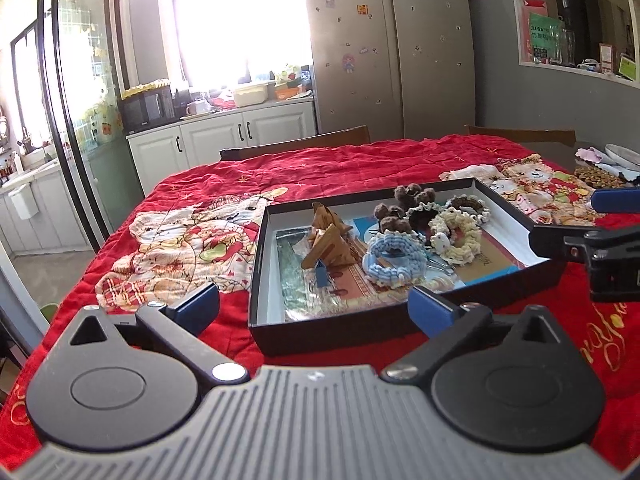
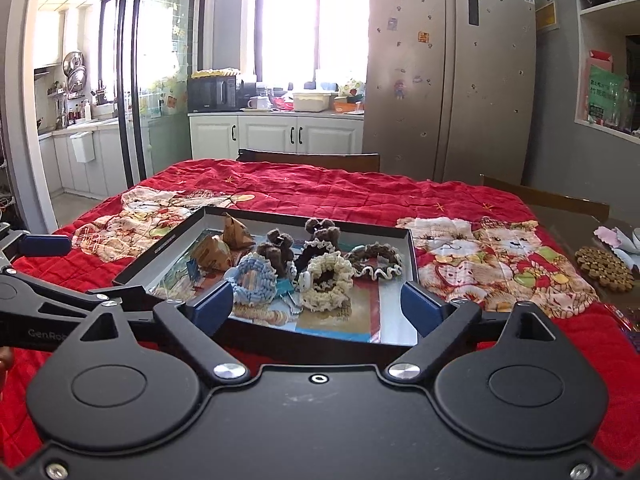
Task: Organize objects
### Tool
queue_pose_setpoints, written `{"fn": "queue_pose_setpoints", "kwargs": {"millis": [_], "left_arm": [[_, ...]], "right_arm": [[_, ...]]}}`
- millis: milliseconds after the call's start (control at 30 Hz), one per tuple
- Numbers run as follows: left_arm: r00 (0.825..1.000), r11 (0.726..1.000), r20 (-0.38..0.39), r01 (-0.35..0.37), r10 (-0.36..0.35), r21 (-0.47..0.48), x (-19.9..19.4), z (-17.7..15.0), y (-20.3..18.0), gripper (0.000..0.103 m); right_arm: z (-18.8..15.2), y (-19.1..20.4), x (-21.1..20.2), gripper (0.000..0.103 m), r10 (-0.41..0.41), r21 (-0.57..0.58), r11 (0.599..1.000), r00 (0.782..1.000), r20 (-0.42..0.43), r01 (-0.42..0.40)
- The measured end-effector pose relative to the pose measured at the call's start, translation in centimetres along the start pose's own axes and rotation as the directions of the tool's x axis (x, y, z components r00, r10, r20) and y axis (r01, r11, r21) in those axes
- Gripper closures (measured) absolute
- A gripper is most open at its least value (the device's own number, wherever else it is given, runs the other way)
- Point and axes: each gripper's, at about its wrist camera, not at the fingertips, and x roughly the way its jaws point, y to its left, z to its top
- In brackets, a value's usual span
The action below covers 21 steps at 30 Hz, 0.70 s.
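A shallow black box [image 1: 332, 340] [image 2: 160, 248] lies on the red quilted cloth [image 1: 320, 168]. Inside it are a light blue crocheted scrunchie [image 1: 390, 258] [image 2: 254, 280], a cream scrunchie [image 1: 460, 236] [image 2: 326, 280], a brown frilled one [image 2: 374, 264], dark brown pom-pom ties [image 1: 408, 196] [image 2: 280, 250], brown pyramid shapes [image 1: 328, 240] [image 2: 218, 252] and small clips. My left gripper [image 1: 316, 308] [image 2: 106, 268] stands open at the box's near left corner. My right gripper [image 2: 318, 306] [image 1: 580, 220] is open at the box's near right edge. Neither holds anything.
A brown beaded trivet [image 2: 604, 270] [image 1: 600, 178] and a plate with a pink cloth [image 1: 616, 156] lie at the table's right end. Two wooden chair backs [image 1: 296, 146] [image 2: 544, 200] stand behind the table. A fridge [image 2: 448, 72] and white cabinets [image 2: 280, 134] are beyond.
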Motion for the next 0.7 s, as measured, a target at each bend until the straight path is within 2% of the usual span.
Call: {"fn": "queue_pose_setpoints", "kwargs": {"millis": [467,700], "left_arm": [[0.999,0.999,-0.044,0.003,-0.005,-0.054,-2.0,-2.2,0.2,0.0],[0.999,0.998,-0.045,0.008,-0.012,-0.068,-2.9,-2.9,-0.1,0.0]], "right_arm": [[-2.5,0.1,-2.8,0.004,-0.024,0.017,1.0,0.999,-0.034,0.025],[-3.3,-0.1,-3.8,0.002,-0.03,0.063,0.998,0.999,-0.038,0.032]]}}
